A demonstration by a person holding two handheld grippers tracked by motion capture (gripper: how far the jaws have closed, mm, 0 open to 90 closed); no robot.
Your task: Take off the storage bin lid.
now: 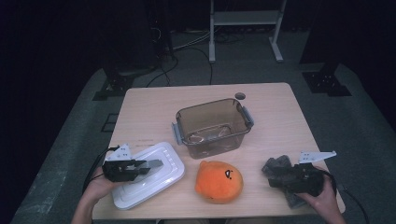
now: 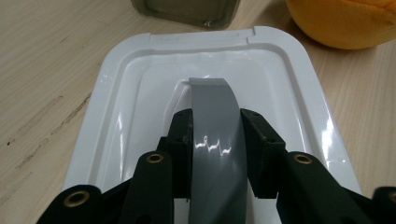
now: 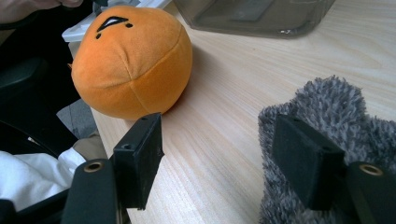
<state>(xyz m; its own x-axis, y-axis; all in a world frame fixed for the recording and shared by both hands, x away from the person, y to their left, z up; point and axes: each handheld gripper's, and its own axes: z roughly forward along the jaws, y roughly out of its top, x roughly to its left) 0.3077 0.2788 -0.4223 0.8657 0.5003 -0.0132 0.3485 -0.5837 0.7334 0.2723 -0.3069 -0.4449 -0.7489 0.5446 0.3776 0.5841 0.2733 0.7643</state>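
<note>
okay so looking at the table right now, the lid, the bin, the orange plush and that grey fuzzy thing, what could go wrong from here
1. The left gripper is clamped on only the grey handle of the white lid, so if lifted the lid may swing or slip.
2. The orange plush sits at the table's near edge; a nudge could push it off.
3. The right gripper is open, one of its fingers against the grey fuzzy cloth, so closing might catch only a tuft.

Toy (image 1: 218, 181) lies before the bin (image 1: 212, 126), lid (image 1: 148, 175) left, cloth (image 1: 279, 171) right.
</note>
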